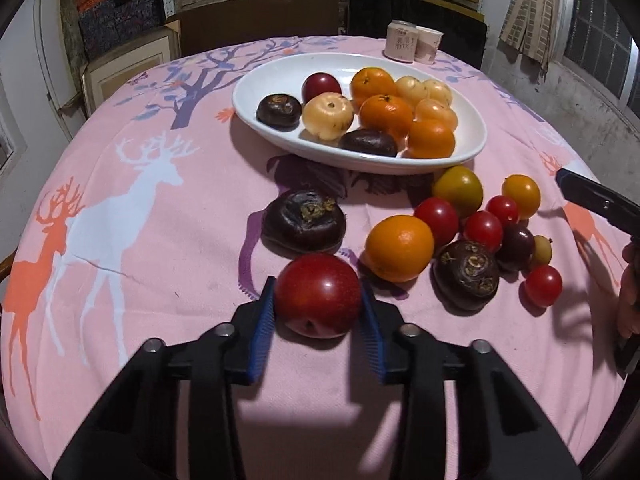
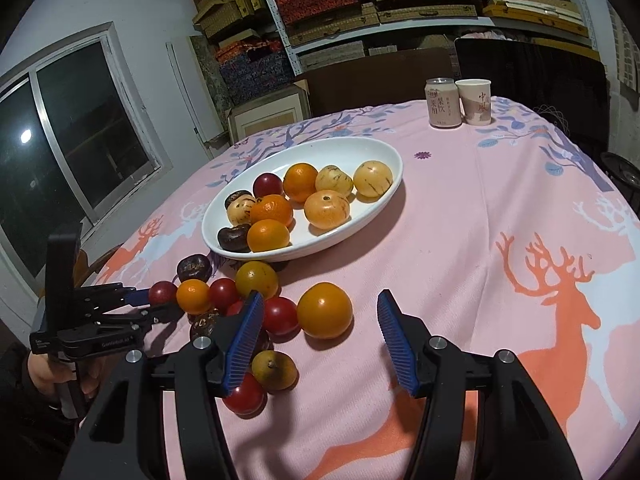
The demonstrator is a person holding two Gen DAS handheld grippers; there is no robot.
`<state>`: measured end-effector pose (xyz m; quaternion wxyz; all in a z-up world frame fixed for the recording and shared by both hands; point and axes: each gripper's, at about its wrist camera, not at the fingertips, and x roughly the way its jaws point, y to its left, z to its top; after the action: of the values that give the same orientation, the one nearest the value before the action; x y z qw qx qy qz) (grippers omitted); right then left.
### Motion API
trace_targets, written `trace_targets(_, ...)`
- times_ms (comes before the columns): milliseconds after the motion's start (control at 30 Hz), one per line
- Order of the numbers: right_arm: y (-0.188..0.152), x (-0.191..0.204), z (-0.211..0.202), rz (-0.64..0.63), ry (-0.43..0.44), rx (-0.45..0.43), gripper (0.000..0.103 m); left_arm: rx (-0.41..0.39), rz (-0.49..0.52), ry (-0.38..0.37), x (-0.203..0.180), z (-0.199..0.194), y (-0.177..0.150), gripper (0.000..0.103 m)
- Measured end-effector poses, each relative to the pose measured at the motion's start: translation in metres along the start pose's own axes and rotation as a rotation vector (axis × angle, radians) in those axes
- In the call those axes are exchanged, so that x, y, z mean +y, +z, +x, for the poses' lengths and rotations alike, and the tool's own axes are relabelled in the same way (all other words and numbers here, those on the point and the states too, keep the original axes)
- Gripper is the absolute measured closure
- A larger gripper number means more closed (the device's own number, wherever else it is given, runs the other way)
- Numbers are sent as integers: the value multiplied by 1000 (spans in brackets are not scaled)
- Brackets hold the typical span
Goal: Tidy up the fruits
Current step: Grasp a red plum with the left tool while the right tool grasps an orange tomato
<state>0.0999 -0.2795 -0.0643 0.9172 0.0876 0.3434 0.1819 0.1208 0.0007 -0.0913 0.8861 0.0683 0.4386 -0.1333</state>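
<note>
My left gripper [image 1: 318, 296] is shut on a red plum [image 1: 318, 296] that rests on the pink tablecloth; in the right wrist view the left gripper [image 2: 158, 300] holds the same plum [image 2: 162, 292]. A white oval dish [image 1: 280, 136] holds oranges, pale yellow fruits, dark water chestnuts and a red plum. Loose fruit lies before it: an orange [image 1: 399, 249], dark chestnuts [image 1: 304, 220], cherry tomatoes [image 1: 482, 230]. My right gripper [image 2: 320, 320] is open and empty, just behind a yellow-orange tomato [image 2: 325, 311].
A drink can [image 2: 441, 102] and a paper cup [image 2: 475, 101] stand at the table's far edge. Shelves of boxes and a dark chair back are behind the table. A window is at the left in the right wrist view.
</note>
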Motion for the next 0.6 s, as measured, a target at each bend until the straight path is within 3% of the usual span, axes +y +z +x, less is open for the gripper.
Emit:
trace_targets(233,-2,8,16,-35,-35,80,44,-131,-60,-65,6,-24,-1,65)
trace_targets(433,9,16,34,-91,-154,101,54,-98,-89,-100,11,-18,1,65)
trace_targets(567,10,10,50,-38,-103,150,57,-90,-98,-110,14,-14,0,65)
trace_targets(600,10,8,50,-23,-83,153,66,-92,-98,-112,14,-14,1,65)
